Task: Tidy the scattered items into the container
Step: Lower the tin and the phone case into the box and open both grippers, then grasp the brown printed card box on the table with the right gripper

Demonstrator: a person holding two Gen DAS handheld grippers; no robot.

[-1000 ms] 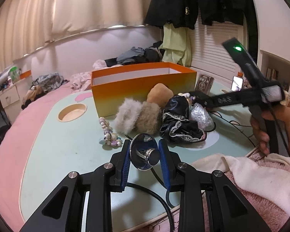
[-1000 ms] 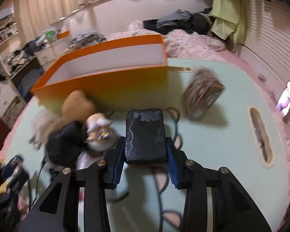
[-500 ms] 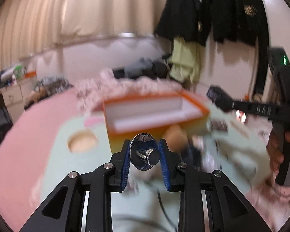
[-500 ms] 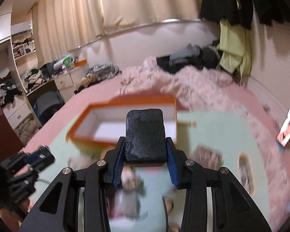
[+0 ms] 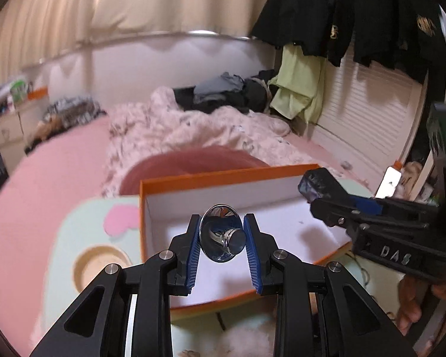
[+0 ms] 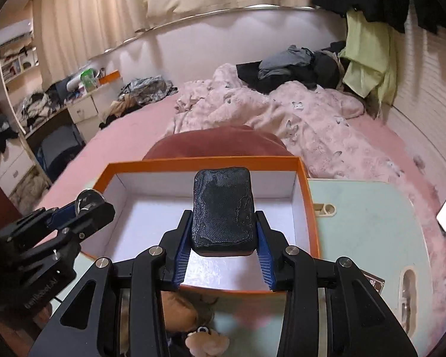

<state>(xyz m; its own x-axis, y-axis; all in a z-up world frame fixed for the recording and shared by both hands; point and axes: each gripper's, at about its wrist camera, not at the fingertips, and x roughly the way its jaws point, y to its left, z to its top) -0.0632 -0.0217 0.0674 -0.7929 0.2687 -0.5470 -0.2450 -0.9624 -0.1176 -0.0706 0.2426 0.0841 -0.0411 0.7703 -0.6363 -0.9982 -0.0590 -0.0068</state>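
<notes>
An orange box (image 5: 223, 175) with a white inside stands on the pale green table; it also shows in the right wrist view (image 6: 307, 208). My left gripper (image 5: 222, 239) is shut on a shiny chrome disc-shaped piece (image 5: 223, 236) and holds it above the box's left part. My right gripper (image 6: 223, 235) is shut on a black padded pouch (image 6: 224, 208) above the box's middle. The right gripper with the pouch shows in the left wrist view (image 5: 318, 184). The left gripper shows in the right wrist view (image 6: 86, 205).
Plush and furry items (image 6: 205, 342) lie on the table in front of the box. The table (image 6: 371, 223) has a round cup recess (image 5: 99, 263) at left and a slot (image 6: 408, 291) at right. A pink bed with a blanket (image 6: 297, 119) lies behind.
Both grippers have risen from the table and moved forward with their loads to above the open box. Their grip has not changed.
</notes>
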